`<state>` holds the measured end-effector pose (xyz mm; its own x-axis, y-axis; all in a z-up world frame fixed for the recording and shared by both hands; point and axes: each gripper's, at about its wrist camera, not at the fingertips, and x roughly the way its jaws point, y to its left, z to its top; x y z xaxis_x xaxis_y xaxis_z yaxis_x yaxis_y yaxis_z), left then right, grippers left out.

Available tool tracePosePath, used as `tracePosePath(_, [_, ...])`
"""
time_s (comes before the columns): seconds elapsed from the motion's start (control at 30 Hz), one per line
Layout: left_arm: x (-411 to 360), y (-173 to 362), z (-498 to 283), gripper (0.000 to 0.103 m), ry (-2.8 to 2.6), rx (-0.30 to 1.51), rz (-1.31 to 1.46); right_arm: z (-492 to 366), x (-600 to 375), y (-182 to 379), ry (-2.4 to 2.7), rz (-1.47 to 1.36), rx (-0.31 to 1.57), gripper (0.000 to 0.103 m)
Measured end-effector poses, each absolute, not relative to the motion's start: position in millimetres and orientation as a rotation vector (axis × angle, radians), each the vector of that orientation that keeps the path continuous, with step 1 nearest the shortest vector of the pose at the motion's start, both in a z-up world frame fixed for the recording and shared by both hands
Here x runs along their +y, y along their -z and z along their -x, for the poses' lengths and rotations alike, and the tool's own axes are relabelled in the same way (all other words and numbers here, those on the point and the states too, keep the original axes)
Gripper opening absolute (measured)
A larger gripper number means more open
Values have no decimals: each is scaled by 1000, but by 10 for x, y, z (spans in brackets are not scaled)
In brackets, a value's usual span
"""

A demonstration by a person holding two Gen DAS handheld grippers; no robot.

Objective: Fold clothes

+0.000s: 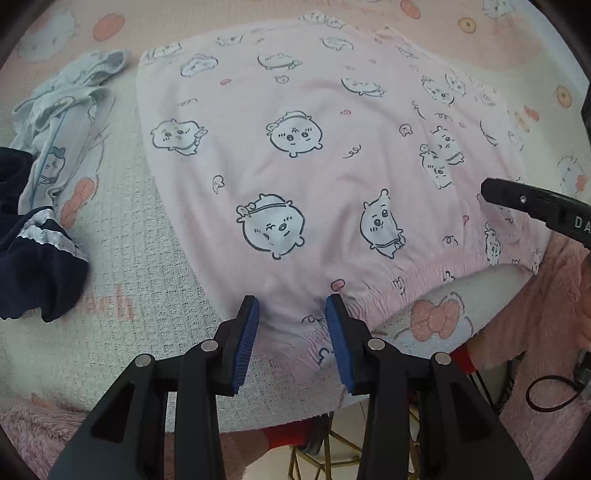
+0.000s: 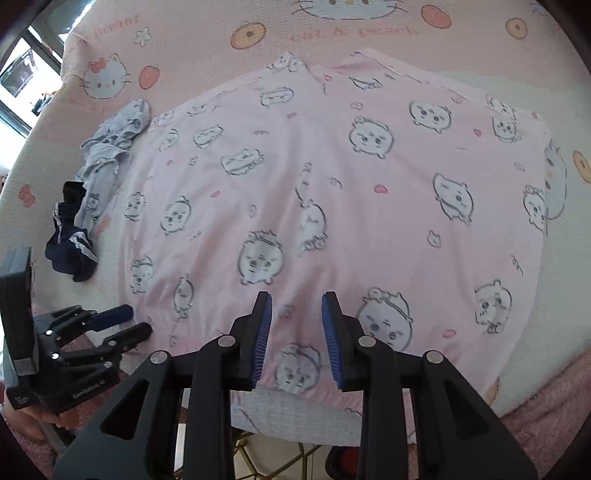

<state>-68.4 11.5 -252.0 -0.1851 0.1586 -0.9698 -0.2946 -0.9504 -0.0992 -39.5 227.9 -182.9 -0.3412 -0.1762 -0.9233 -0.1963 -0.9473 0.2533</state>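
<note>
Hovering over the near hem of the pink garment (image 1: 325, 155), the left gripper (image 1: 291, 306) has its blue-padded jaws standing apart with nothing pinched between them; the elastic waistband shows in the gap but the pads do not press on it. The right gripper (image 2: 296, 306) likewise points down at the near edge of the same cloth, jaws parted, holding nothing. In the left wrist view the tip of the right gripper shows at the right edge, above the garment's near right corner; in the right wrist view the left gripper sits at the near left, just beside the garment's near left corner.

The pink garment, printed with round cartoon animal faces, lies spread flat and wide across the middle of a blanket (image 2: 369, 33) patterned with cat faces and peaches. Its gathered waistband runs along the near side, its far edge reaches well up the blanket. To the left of it, a crumpled pale blue garment (image 1: 62, 107) lies beside the pink cloth's far left corner, and nearer, touching the blue one, a dark navy garment (image 1: 33, 266) with white stripes lies bunched up.
</note>
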Motion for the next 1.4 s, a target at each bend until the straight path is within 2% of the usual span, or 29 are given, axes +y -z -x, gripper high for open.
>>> tracePosePath(0.1, [26,2493,624,40,-2214,92,1814,233,2426,1994,-2399,1866,560,28])
tracePosePath(0.17, [-14,2465,593,40,-2235,49,1791,139,2538,1975,-2405,1836,636,28])
tracePosePath(0.27, [-44,2363,618,40,-2244,-82,1730,10,2703,1846,-2416,1729,642,28])
tracePosePath(0.33, [-10,2366,661,40,-2237,-110,1733,-56,2799,1868,-2377,1734,655,28])
tracePosePath(0.57, [267,2528,677,40,-2179,49,1835,-306,2992,1979,-2285,1766,726,28])
tracePosePath(0.77, [333,2523,778,42,-2185,30,1871,-548,3139,1950,-2227,1721,718,29])
tracePosePath(0.93, [203,2399,781,42,-2192,10,1835,-606,3306,2039,-2187,1688,942,31])
tracePosePath(1.0, [157,2373,755,42,-2198,4,1828,-577,3307,2076,-2178,1697,992,33])
tracePosePath(1.07, [107,2357,734,42,-2204,-4,1827,-532,3271,2079,-2182,1699,1000,48])
tracePosePath(1.1, [51,2339,692,42,-2208,-13,1832,-510,3254,2079,-2183,1701,1001,48])
tracePosePath(1.13, [-13,2317,641,42,-2212,-21,1837,-486,3240,2071,-2179,1702,986,47])
tracePosePath(1.17, [-76,2295,590,42,-2216,-30,1843,-462,3229,2061,-2178,1701,976,36])
tracePosePath(1.23, [-191,2288,576,42,-2226,-60,1845,-396,3241,2003,-2206,1673,1021,4])
tracePosePath(1.3, [-292,2277,569,42,-2238,-85,1844,-324,3251,1941,-2236,1644,1061,4])
tracePosePath(1.4, [-418,2265,565,42,-2256,-111,1846,-40,3190,1739,-2330,1637,1009,3])
